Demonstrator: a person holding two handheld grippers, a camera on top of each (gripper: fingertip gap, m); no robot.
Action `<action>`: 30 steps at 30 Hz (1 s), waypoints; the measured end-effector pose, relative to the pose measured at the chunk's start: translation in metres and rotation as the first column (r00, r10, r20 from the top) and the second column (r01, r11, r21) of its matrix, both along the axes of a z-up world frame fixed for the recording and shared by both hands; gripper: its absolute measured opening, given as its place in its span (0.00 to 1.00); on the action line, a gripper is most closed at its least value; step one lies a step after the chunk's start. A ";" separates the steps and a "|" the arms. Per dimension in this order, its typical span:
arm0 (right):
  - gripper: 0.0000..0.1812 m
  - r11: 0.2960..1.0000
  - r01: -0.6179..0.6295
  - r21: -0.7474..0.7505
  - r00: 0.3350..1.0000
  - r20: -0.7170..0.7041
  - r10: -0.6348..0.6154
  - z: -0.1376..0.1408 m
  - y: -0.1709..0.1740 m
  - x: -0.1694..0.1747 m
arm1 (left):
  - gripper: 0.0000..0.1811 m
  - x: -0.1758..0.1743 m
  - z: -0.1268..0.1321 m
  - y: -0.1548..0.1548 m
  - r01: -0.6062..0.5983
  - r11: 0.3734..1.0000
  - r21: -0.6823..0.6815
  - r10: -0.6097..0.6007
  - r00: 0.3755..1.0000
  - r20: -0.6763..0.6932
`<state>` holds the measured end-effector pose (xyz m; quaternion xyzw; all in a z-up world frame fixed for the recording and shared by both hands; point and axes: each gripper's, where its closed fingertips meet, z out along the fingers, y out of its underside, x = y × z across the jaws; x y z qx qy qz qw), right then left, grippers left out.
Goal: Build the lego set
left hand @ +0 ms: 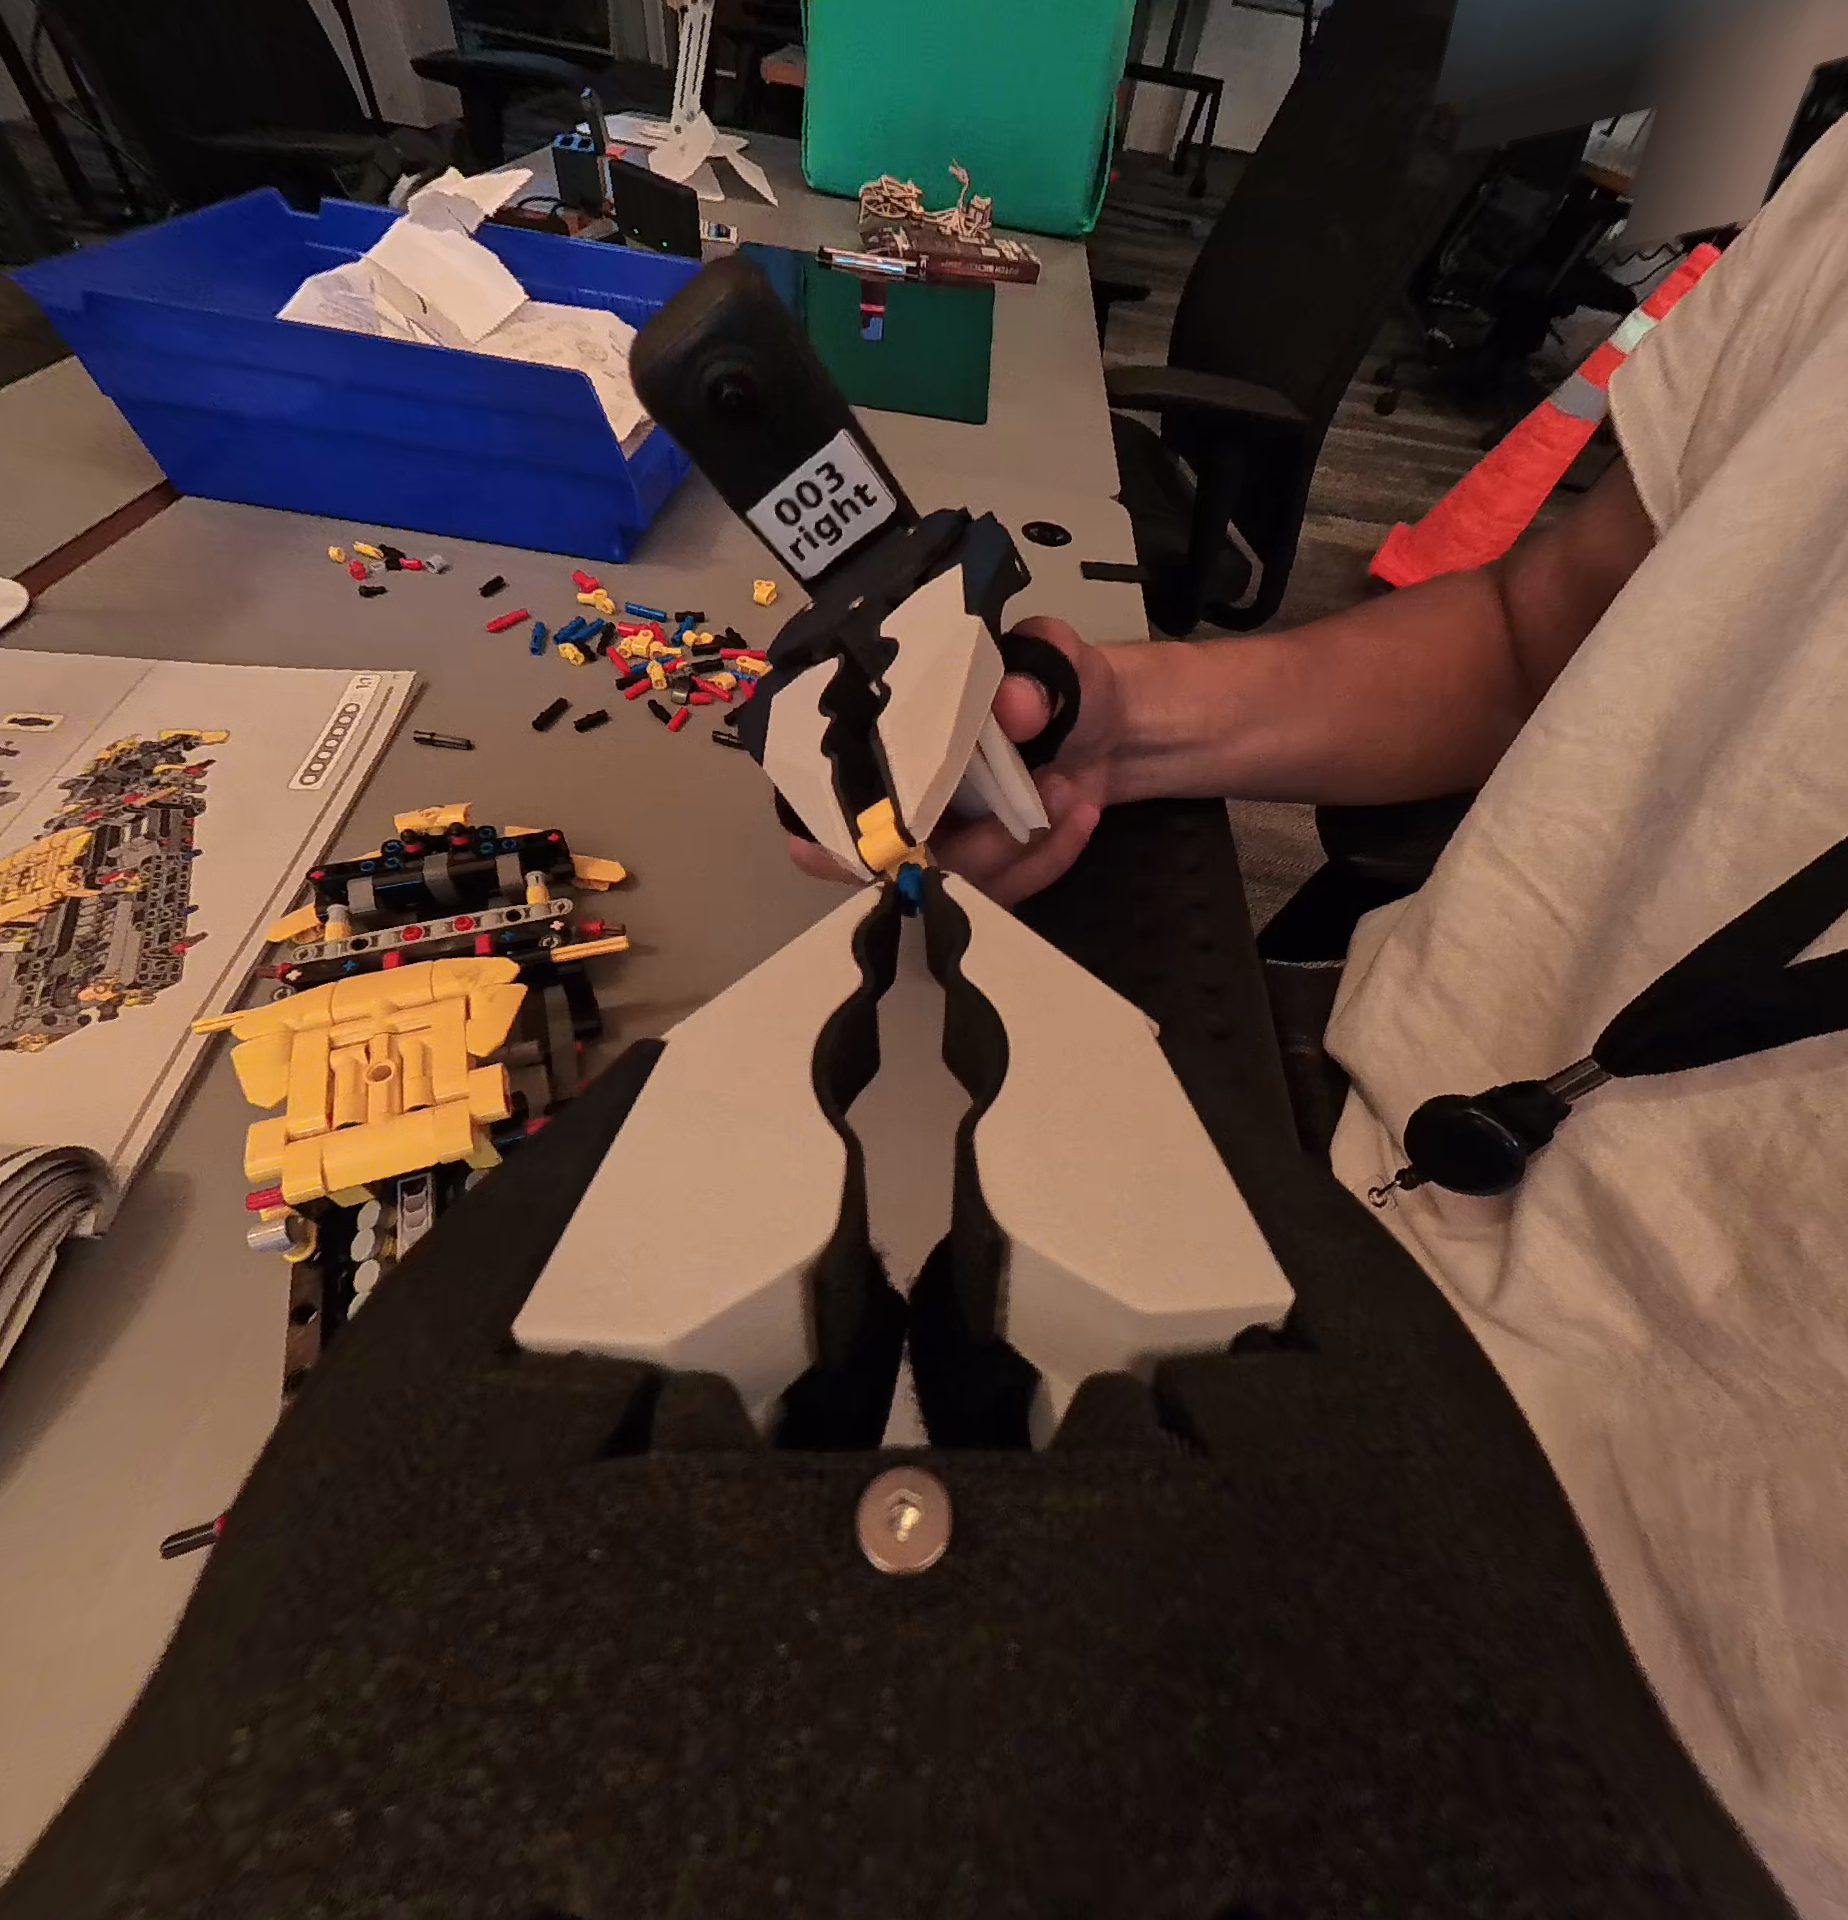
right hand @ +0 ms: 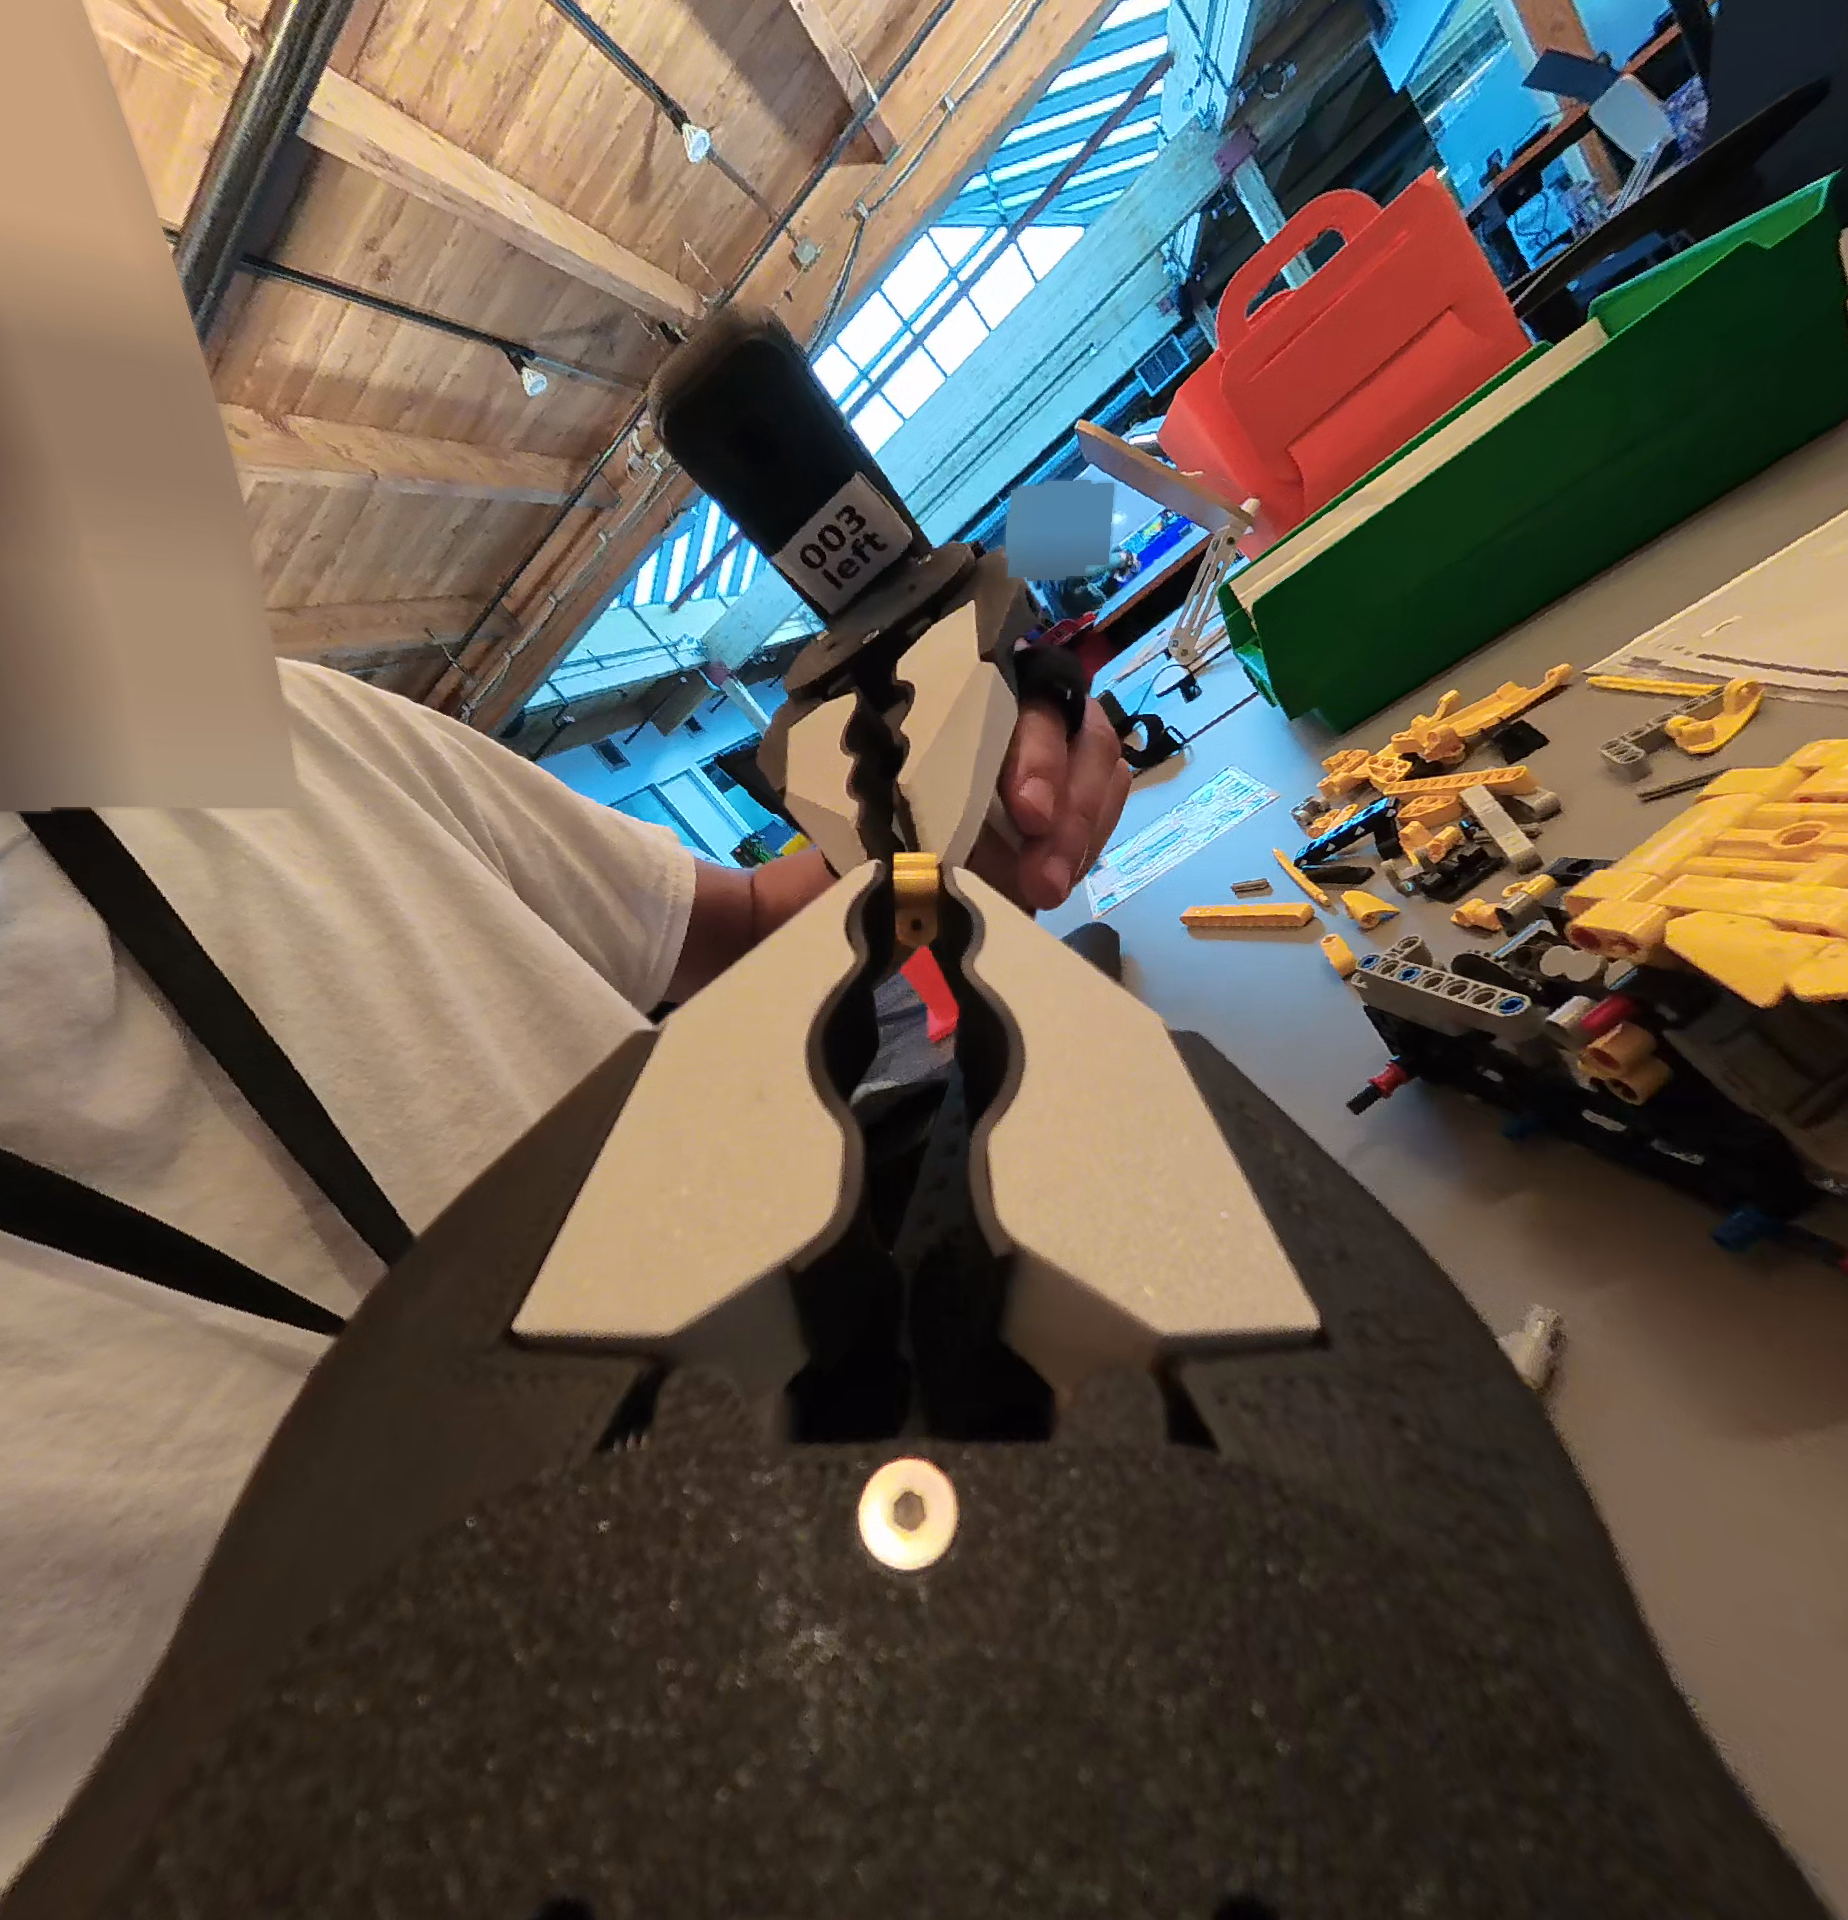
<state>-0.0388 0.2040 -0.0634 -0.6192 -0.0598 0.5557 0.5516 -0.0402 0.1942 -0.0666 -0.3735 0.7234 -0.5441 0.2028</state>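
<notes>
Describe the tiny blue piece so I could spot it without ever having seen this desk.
Start at the yellow lego model on the grey table, then look right to where the two grippers meet tip to tip in mid-air. The blue pin is pinched in the left gripper, touching the yellow connector; the other blue pins lie on the table.

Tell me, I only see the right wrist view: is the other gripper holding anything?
Observer: Yes, the left gripper pinches a small blue pin, right up against the yellow piece in your right gripper.
Operator: Are there more pins?
Observer: Yes, loose pins, red, blue and black, lie scattered before a blue bin.
Operator: Is there a picture book?
Observer: An open instruction book lies beside the yellow model.
</notes>
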 end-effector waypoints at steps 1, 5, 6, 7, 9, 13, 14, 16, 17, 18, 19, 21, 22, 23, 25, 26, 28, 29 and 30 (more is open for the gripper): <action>0.04 1.000 0.009 -0.001 1.000 0.005 -0.009 -0.001 0.001 0.001 | 0.02 0.001 -0.001 0.000 -0.005 1.000 0.007 0.005 1.000 0.004; 0.04 0.999 0.036 0.005 0.999 -0.006 -0.036 0.001 0.002 0.005 | 0.02 0.005 0.000 0.001 -0.030 0.999 -0.014 0.031 0.999 0.022; 0.04 0.999 0.032 0.004 0.999 -0.008 -0.032 0.001 0.001 0.004 | 0.02 0.005 0.000 0.000 -0.028 0.999 -0.023 0.029 0.999 0.020; 0.04 1.000 0.030 0.003 0.999 -0.012 -0.030 0.001 0.001 0.004 | 0.02 0.005 0.000 0.000 -0.025 0.999 -0.031 0.026 0.999 0.019; 0.04 0.999 0.039 0.003 0.999 0.004 -0.039 -0.001 0.001 0.005 | 0.02 0.006 -0.001 -0.001 -0.032 0.999 -0.033 0.032 0.999 0.019; 0.04 1.000 0.023 -0.006 0.999 0.041 -0.023 -0.005 -0.003 0.003 | 0.02 0.003 -0.005 -0.003 -0.026 0.999 -0.040 0.026 1.000 0.004; 0.04 1.000 0.007 -0.013 0.999 0.036 -0.006 -0.006 -0.004 0.001 | 0.02 0.002 -0.006 -0.004 -0.019 0.999 -0.041 0.019 1.000 0.003; 0.04 0.999 -0.025 -0.041 1.000 -0.007 0.025 -0.006 -0.004 0.001 | 0.02 0.001 -0.006 -0.004 -0.011 1.000 -0.016 0.011 1.000 0.006; 0.04 0.999 -0.020 -0.041 1.000 -0.002 0.020 -0.007 -0.003 0.001 | 0.02 0.001 -0.007 -0.004 -0.008 1.000 0.006 0.008 1.000 0.009; 0.04 0.999 -0.020 -0.035 1.000 0.012 0.020 -0.007 -0.003 0.000 | 0.02 0.000 -0.007 -0.004 -0.001 1.000 0.016 0.000 1.000 0.009; 0.04 0.999 -0.021 -0.034 1.000 0.022 0.022 -0.007 -0.004 0.000 | 0.02 0.000 -0.007 -0.004 0.006 1.000 0.018 -0.006 1.000 0.005; 0.04 0.999 -0.016 -0.032 1.000 0.012 0.016 -0.007 -0.003 0.002 | 0.02 -0.001 -0.006 -0.002 0.008 1.000 0.021 -0.008 1.000 0.006; 0.06 0.999 -0.021 -0.034 1.000 0.007 0.021 -0.007 -0.004 0.002 | 0.02 -0.001 -0.004 -0.001 0.010 1.000 0.016 -0.010 1.000 0.006; 0.08 0.999 -0.027 -0.033 1.000 0.004 0.028 -0.006 -0.004 0.002 | 0.02 -0.001 -0.003 -0.001 0.011 1.000 0.013 -0.011 1.000 0.005; 0.05 0.999 -0.030 -0.028 0.999 0.012 0.030 -0.006 -0.005 0.000 | 0.02 -0.002 -0.006 -0.001 0.011 1.000 0.020 -0.011 1.000 0.001; 0.04 0.999 -0.029 -0.031 0.999 0.021 0.030 -0.007 -0.004 0.000 | 0.02 -0.002 -0.006 -0.001 0.010 1.000 0.020 -0.010 1.000 0.002; 0.04 0.999 -0.028 -0.034 0.999 0.031 0.029 -0.008 -0.004 0.000 | 0.02 -0.002 -0.006 -0.001 0.008 1.000 0.020 -0.008 1.000 0.001; 0.04 0.999 -0.022 -0.028 0.999 0.042 0.023 -0.008 -0.004 0.000 | 0.02 -0.002 -0.006 -0.001 0.007 1.000 0.022 -0.007 1.000 0.003; 0.04 0.999 -0.023 -0.032 0.999 0.048 0.025 -0.009 -0.004 -0.001 | 0.02 -0.003 -0.007 -0.001 0.008 1.000 0.027 -0.008 1.000 0.002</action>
